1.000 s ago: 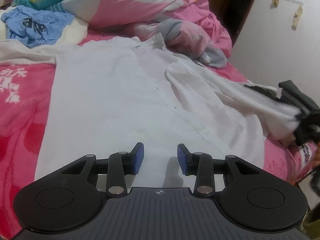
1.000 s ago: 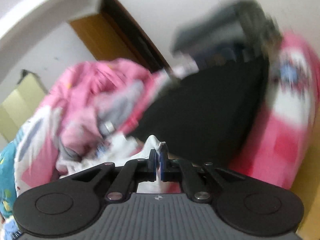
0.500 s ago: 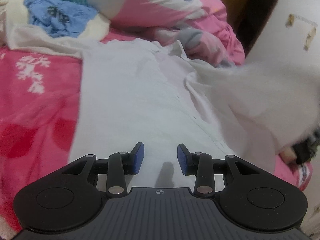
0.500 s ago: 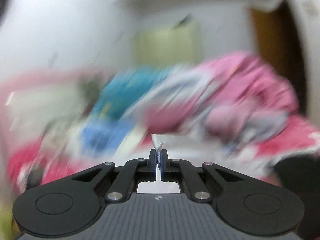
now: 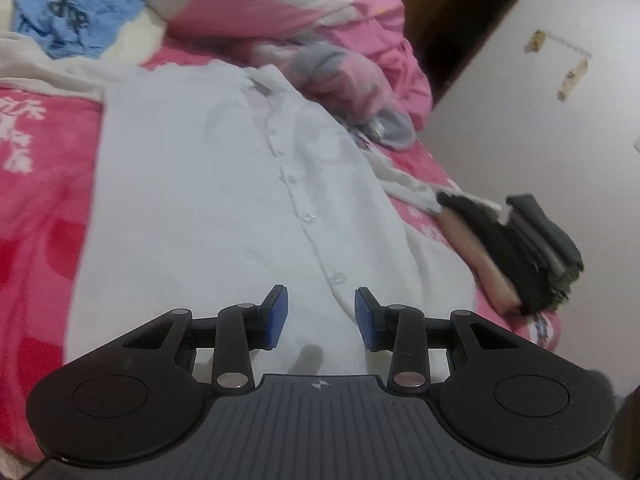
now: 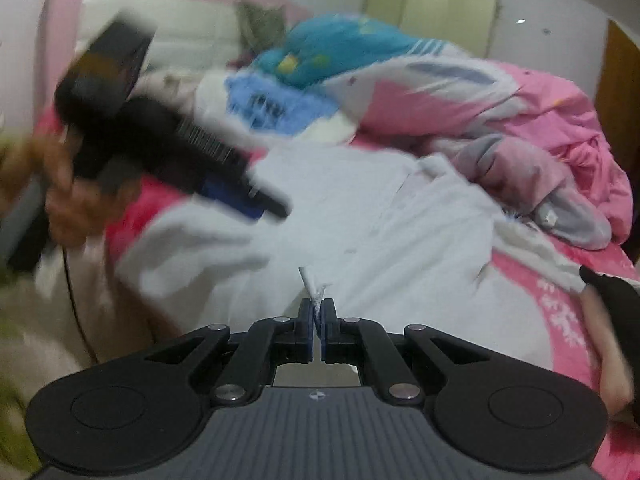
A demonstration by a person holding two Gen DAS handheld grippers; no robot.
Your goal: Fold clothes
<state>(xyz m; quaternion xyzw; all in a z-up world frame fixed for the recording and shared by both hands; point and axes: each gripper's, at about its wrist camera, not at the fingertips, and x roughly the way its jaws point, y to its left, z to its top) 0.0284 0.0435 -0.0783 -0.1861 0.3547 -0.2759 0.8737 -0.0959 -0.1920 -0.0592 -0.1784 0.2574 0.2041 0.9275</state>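
Right wrist view: right gripper [image 6: 318,316] is clamped tight on a thin pinch of white cloth, a small tuft poking out above the pads. That cloth belongs to the white shirt [image 6: 360,232], which lies spread button-side up on the pink bed cover [image 6: 560,320]. Left wrist view: left gripper [image 5: 320,314] hangs partly open just above the shirt's lower front beside the button line, nothing between its pads, not pressing the fabric that I can see. Same view shows the shirt [image 5: 192,184] flat in the middle with its far side drawn out toward the other tool at the right edge of the bed.

Risks, as I judge them: the pinch is very shallow, so a quick pull could slip the cloth out and the fold drops halfway. With nothing pinning the shirt body, dragging one side across may slide or bunch the whole shirt. The heaped pink quilt [image 5: 360,80] touches the collar end and could snag it. Heavy blur hides whether the grabbed part is sleeve or hem.
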